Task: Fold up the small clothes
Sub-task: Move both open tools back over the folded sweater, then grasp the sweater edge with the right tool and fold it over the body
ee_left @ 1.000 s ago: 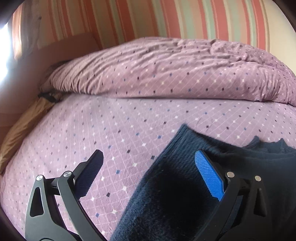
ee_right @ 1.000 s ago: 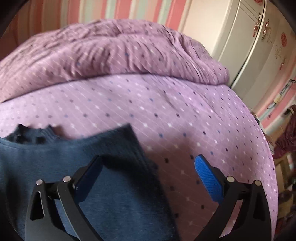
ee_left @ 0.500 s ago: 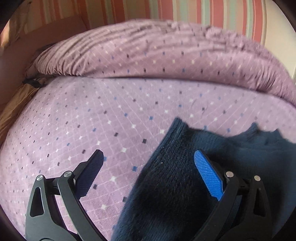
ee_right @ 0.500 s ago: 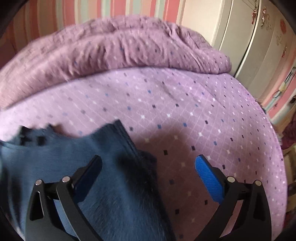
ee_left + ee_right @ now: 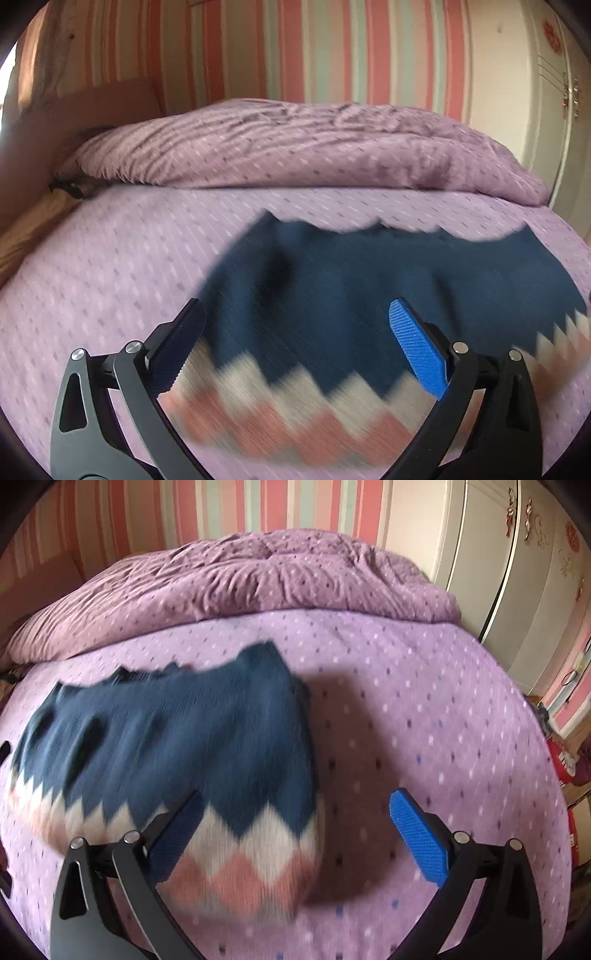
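A small knit sweater (image 5: 332, 295), navy with a white and pink zigzag band at its near end, lies flat on the purple dotted bedsheet (image 5: 110, 266). It also shows in the right wrist view (image 5: 177, 746). My left gripper (image 5: 299, 347) is open and empty, raised above the sweater's near left part. My right gripper (image 5: 295, 834) is open and empty, raised above the sweater's near right edge. Both views are blurred by motion.
A bunched purple duvet (image 5: 295, 147) lies across the far side of the bed, also in the right wrist view (image 5: 240, 579). A striped wall (image 5: 295, 48) stands behind it. A white wardrobe (image 5: 517, 572) stands to the right. Red and dark items (image 5: 565, 760) lie beside the bed's right edge.
Both grippers have pulled back and up from the sweater. The sweater's white and pink zigzag band has come into view. Both grippers stay open.
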The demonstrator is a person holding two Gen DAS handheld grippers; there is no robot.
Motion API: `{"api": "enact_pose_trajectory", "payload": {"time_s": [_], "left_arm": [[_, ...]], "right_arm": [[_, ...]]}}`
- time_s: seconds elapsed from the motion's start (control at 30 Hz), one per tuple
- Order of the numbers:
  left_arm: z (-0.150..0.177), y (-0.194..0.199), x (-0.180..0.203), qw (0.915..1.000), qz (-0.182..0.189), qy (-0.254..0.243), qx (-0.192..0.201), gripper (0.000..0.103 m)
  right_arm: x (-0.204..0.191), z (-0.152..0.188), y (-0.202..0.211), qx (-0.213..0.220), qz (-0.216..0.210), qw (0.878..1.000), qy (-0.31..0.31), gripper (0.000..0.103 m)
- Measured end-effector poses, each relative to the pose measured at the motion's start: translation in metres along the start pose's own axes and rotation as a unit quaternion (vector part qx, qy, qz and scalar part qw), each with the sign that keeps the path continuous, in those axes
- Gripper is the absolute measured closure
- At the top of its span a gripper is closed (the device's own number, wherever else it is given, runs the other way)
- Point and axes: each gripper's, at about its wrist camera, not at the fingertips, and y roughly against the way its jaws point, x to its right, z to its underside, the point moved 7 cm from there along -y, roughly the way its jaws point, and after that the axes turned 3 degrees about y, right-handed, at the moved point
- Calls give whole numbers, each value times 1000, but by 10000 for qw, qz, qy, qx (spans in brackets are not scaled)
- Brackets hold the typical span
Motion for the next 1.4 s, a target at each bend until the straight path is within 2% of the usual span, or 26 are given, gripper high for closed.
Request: {"api": "enact_pose_trajectory", "payload": {"time_s": [0.07, 0.27, 0.43, 0.57, 0.77, 0.87, 0.93, 1.07, 1.4], "left_arm": [[14, 5, 17, 9999, 132, -30, -49, 4], [35, -8, 41, 9996, 75, -144, -232, 4], [45, -16, 59, 9991, 154, -262, -292, 4], [57, -17, 73, 9982, 398, -366, -269, 4], [69, -25, 73, 9980, 396, -357, -344, 3], [71, -28, 72, 9979, 376, -348, -394, 3], [72, -30, 74, 9977, 331, -390, -442, 3], [72, -32, 75, 9975, 307, -428, -475, 3], [75, -36, 74, 9971, 290, -446, -539, 3]], "right_arm": [[3, 14, 4, -32, -37, 10000, -13, 2], [6, 46, 10, -104, -208, 9997, -59, 2], [7, 56, 8, -136, -301, 9994, -83, 2], [1, 58, 1, -158, -589, 9981, -130, 2], [-7, 59, -12, -226, -944, 9948, -296, 2], [-5, 60, -22, -307, -1203, 9901, -650, 2], [-5, 61, -31, -398, -1536, 9822, -1009, 2], [-8, 66, -44, -557, -1885, 9710, -1364, 2], [-18, 74, -67, -824, -1984, 9654, -1475, 1]]}}
